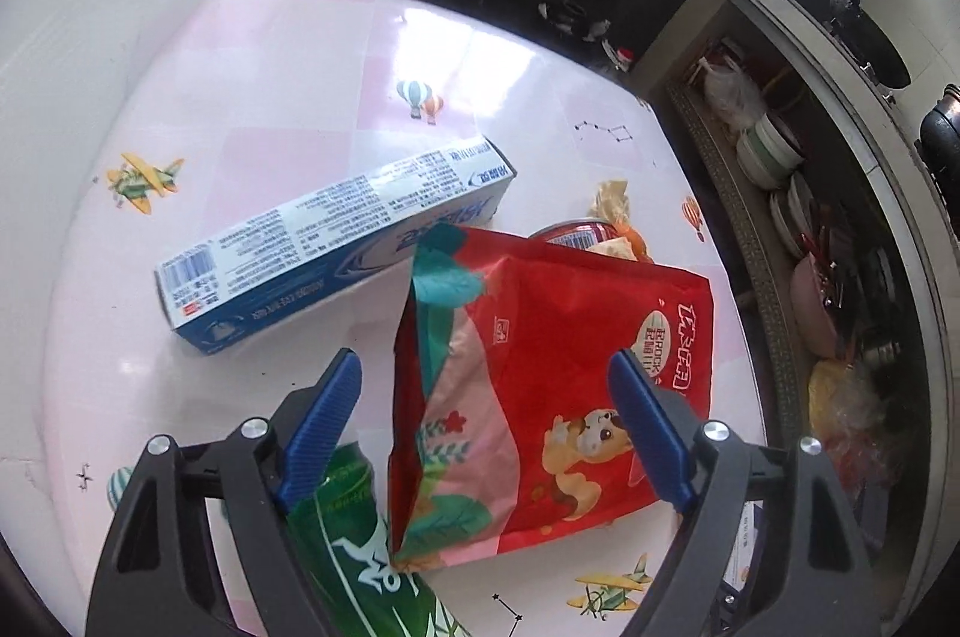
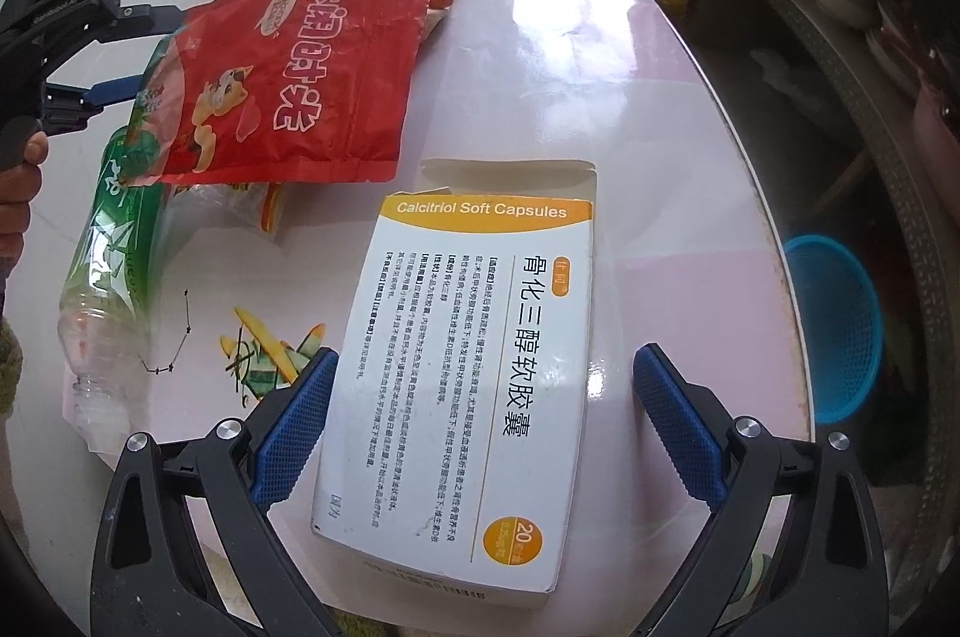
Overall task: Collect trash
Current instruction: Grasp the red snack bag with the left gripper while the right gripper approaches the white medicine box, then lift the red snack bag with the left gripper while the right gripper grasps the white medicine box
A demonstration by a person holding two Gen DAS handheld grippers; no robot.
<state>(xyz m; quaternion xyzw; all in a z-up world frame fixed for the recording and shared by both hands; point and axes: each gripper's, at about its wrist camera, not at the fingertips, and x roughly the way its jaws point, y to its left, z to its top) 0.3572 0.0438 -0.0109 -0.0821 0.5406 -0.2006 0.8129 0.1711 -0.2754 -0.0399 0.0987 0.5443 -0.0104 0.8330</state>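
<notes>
A red snack bag (image 1: 540,367) lies propped on other trash on the pink table (image 1: 270,66). My left gripper (image 1: 485,358) straddles it with its jaws wide; the left pad stands apart from the bag's edge, so it is open. The right wrist view shows the same bag (image 2: 300,66) with the left gripper (image 2: 153,51) around its left end. A white capsule box (image 2: 474,385) lies flat between the fingers of my right gripper (image 2: 486,353), which is open, with a gap on the right side. A blue toothpaste box (image 1: 336,247) lies behind the bag.
A green-labelled plastic bottle (image 2: 114,241) lies under the bag's near end, beside a clear wrapper (image 2: 252,205). A red can (image 1: 576,235) and crumpled paper (image 1: 612,205) sit behind the bag. A blue basket (image 2: 834,331) stands on the floor right of the table. Shelves with dishes (image 1: 774,156) line the right.
</notes>
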